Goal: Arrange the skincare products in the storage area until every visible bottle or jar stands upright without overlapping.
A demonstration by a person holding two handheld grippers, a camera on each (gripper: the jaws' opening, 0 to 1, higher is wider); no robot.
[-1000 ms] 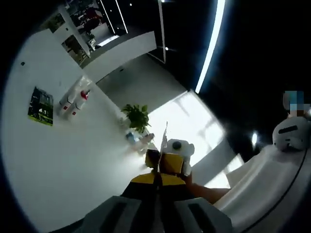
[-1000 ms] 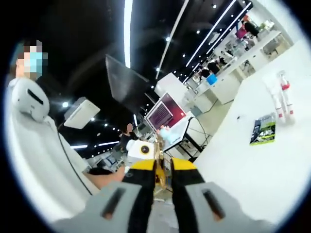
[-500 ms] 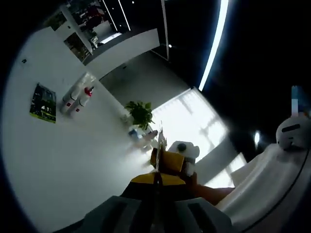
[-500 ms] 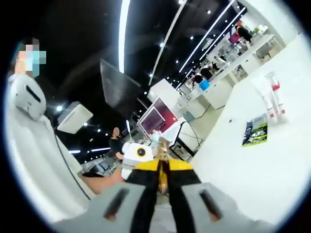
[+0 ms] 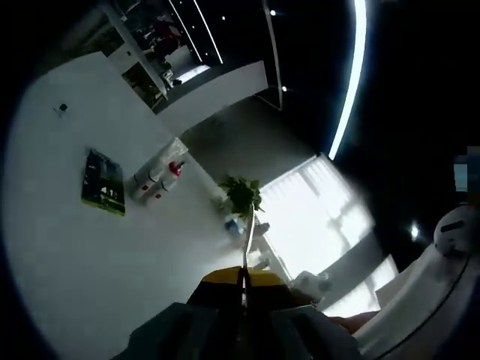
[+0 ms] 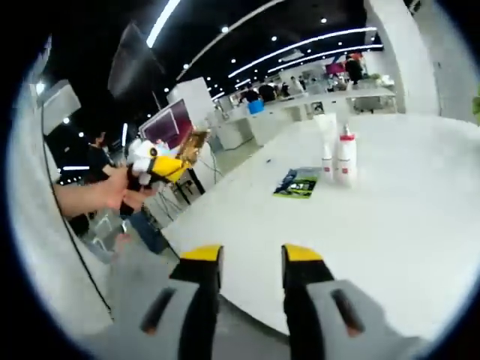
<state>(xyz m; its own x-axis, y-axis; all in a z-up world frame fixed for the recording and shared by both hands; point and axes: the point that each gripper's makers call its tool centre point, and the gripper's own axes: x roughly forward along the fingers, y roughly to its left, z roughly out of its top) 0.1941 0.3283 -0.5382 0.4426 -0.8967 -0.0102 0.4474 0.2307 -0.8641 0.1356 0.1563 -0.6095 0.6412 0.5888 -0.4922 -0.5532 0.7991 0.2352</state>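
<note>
Risk: two white bottles [image 6: 336, 154], red-capped, stood touching at upper centre of right gripper view, on white table [image 6: 390, 217]; neighbour likely toppled if one nudged. Contents not discernible. Green leaflet [image 6: 298, 182] just beside.
Right gripper [image 6: 250, 255]: jaws parted, nothing held.
Left gripper [image 5: 241, 279]: jaws closed together, nothing seen held; bottles [image 5: 156, 180] at left-centre there.

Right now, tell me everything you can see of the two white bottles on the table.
The two white bottles stand upright, side by side and close together, on the white table, just beyond a flat green leaflet. Both look like slim white plastic. One has a red top; the other's top looks pale. Each carries a small red mark low on its body. The left gripper view shows them beside the leaflet too. Whether they touch each other is unclear. Neither gripper is near them.
</note>
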